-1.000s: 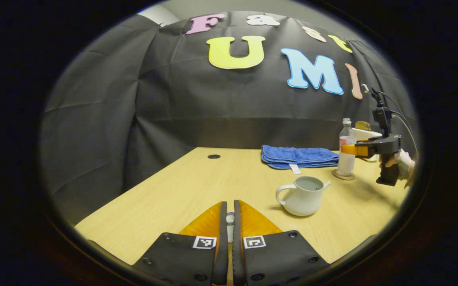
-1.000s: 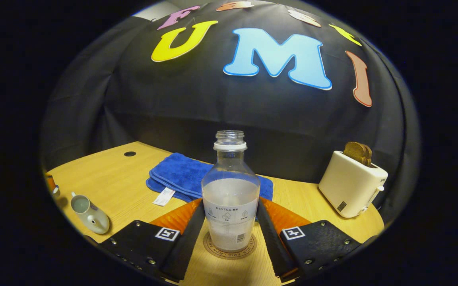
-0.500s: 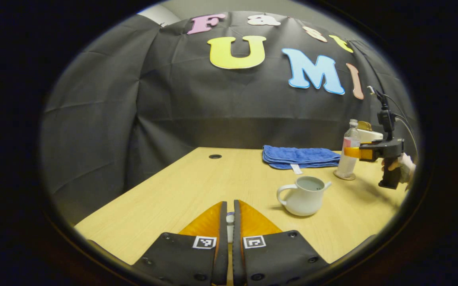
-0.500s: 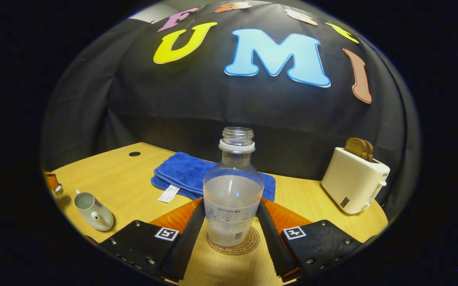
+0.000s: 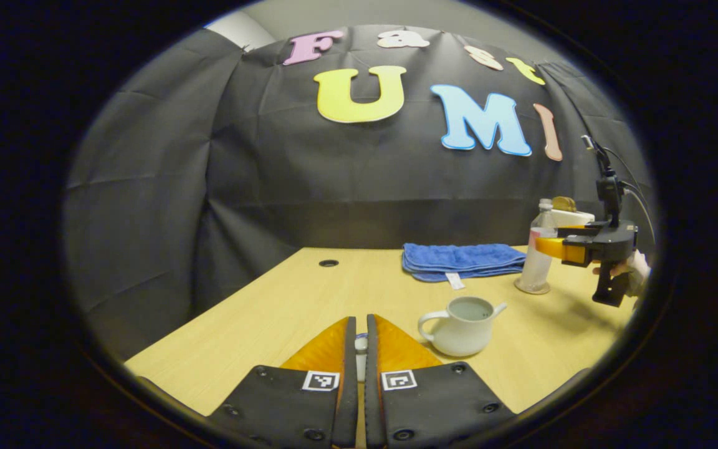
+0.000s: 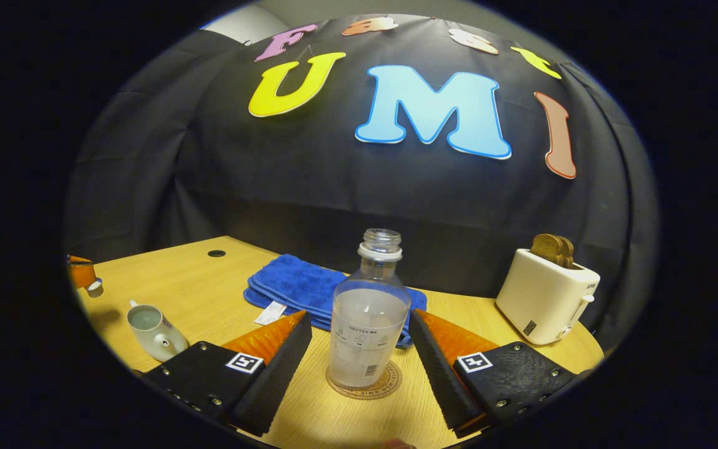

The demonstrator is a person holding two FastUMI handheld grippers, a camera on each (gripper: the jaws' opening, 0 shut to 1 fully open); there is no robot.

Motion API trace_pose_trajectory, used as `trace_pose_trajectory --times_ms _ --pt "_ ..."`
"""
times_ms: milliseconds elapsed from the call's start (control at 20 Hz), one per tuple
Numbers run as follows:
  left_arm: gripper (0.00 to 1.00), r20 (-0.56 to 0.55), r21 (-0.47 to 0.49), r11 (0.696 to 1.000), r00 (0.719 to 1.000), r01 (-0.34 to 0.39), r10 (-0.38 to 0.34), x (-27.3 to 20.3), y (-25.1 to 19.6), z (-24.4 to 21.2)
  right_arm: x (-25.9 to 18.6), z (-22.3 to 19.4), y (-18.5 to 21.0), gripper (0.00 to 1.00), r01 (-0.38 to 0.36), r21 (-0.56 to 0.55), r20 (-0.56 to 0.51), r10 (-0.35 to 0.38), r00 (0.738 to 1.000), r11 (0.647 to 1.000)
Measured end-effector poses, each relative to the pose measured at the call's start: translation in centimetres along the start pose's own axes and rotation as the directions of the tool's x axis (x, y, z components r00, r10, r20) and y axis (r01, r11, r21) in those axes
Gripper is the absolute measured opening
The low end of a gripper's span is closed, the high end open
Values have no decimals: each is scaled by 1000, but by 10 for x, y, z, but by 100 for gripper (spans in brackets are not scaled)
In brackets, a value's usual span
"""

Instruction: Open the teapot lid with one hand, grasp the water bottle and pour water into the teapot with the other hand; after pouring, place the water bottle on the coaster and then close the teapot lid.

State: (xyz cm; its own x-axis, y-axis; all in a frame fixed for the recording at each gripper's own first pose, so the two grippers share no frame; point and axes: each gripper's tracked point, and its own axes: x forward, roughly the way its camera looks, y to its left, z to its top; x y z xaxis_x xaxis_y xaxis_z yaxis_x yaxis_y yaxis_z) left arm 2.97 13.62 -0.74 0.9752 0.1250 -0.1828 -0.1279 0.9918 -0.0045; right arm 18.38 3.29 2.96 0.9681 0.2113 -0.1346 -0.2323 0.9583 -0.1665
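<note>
My right gripper (image 6: 359, 368) gapes wide either side of the bottle (image 6: 368, 324), upright on its coaster (image 6: 390, 388). My left gripper (image 5: 359, 355) pinches the lid (image 5: 361, 343) by its small, probably slippery knob; the open teapot (image 5: 459, 317) waits right.

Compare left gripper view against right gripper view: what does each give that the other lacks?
Left gripper view: the left gripper shut on the teapot lid, and the hand holding the right gripper, seen side-on. Right gripper view: open fingers standing clear of the water bottle on both sides, the face of the coaster under it, and the front of the toaster. Both: the lidless teapot, the blue towel, the table.
</note>
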Motion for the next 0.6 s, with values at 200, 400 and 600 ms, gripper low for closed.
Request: trace_pose_trajectory --times_ms 200,400,600 --pt "12 36 7 999 998 50 -50 16 -34 21 -16 1 -8 98 2 66 29 -4 1000 998" --pt "12 56 4 996 994 95 -95 30 -66 32 -29 -2 -22 98 13 130 51 -20 998 991" --pt "12 51 -9 992 991 124 -123 43 -87 30 -37 -3 -38 97 24 181 74 -38 997 983"
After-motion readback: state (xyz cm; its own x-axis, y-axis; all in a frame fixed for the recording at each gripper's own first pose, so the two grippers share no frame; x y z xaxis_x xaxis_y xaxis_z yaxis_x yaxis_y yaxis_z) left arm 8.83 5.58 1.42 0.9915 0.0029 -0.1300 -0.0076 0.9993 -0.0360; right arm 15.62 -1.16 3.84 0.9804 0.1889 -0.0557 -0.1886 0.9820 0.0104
